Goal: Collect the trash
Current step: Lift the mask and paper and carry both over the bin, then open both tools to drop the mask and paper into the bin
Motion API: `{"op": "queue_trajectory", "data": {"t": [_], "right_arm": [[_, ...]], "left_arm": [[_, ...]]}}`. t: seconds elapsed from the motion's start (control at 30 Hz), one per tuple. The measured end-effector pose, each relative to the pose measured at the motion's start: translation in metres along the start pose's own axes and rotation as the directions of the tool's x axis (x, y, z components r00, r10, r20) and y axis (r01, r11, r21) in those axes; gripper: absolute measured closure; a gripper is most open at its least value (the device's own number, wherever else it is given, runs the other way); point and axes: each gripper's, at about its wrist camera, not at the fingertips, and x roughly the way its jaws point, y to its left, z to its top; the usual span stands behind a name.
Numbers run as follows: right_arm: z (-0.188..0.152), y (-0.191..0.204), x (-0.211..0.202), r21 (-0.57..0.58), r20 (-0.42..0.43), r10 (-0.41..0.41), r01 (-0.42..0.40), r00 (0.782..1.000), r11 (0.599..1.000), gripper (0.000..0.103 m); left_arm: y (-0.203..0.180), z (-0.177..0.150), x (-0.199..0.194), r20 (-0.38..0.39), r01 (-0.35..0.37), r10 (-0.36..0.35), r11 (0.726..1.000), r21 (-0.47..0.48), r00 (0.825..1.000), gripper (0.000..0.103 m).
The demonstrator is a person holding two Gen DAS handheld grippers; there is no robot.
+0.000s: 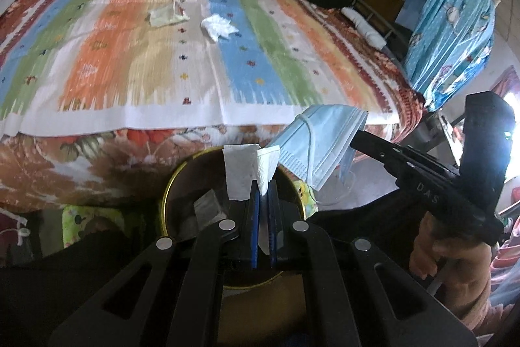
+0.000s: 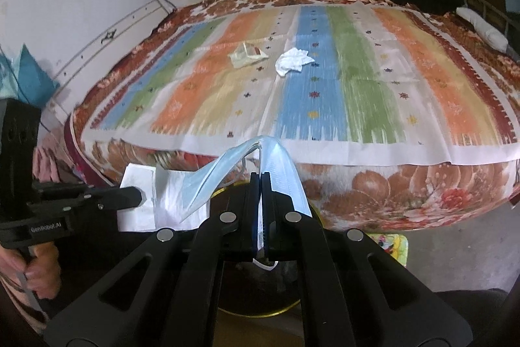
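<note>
The bed (image 1: 195,60) still carries a crumpled tissue (image 1: 218,27) and a wrapper (image 1: 167,16). Just before it stands our gold-rimmed bin (image 1: 169,184). Over the bin, our right tool (image 2: 261,184) pinches a blue face mask (image 2: 279,165), and our left tool (image 1: 264,194) pinches a white tissue (image 1: 242,174). We judge this the drop-off step: next, spread both tools above the bin's mouth, then return for the rest.

Two readable marks only. Raised letters "D A S" on the side of the black plastic right tool (image 1: 357,137) body, seen from the left wrist view. White print "GenRobot.AI" on the black plastic left tool (image 2: 141,196) body, right wrist view. Nothing else legible.
</note>
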Motion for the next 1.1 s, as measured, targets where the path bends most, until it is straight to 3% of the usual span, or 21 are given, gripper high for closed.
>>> {"op": "queue_trajectory", "data": {"t": [0.3,0.5,0.9,0.97,1.03,1.1], "right_arm": [[-0.014,0.002,0.030,0.016,-0.111,-0.041,0.043,0.993,0.999,0.102],[-0.018,-0.004,0.056,0.049,-0.197,-0.055,0.065,0.979,0.997,0.102],[-0.033,-0.009,0.109,0.055,-0.349,-0.099,0.126,0.932,0.991,0.100],[-0.036,-0.014,0.118,0.082,-0.379,-0.096,0.136,0.920,0.987,0.095],[-0.038,-0.019,0.125,0.110,-0.404,-0.087,0.143,0.910,0.984,0.079],[-0.041,-0.023,0.131,0.134,-0.422,-0.082,0.151,0.903,0.979,0.073]], "left_arm": [[0.004,-0.015,0.032,-0.091,-0.106,0.103,0.994,-0.028,0.990,0.099],[0.010,-0.016,0.049,-0.140,-0.134,0.123,0.989,-0.065,0.982,0.099],[0.018,-0.024,0.099,-0.278,-0.222,0.193,0.972,-0.077,0.941,0.098],[0.021,-0.024,0.104,-0.291,-0.234,0.200,0.969,-0.086,0.936,0.091],[0.025,-0.023,0.106,-0.297,-0.249,0.211,0.963,-0.099,0.931,0.070],[0.027,-0.022,0.105,-0.287,-0.258,0.219,0.960,-0.107,0.933,0.067]]}}
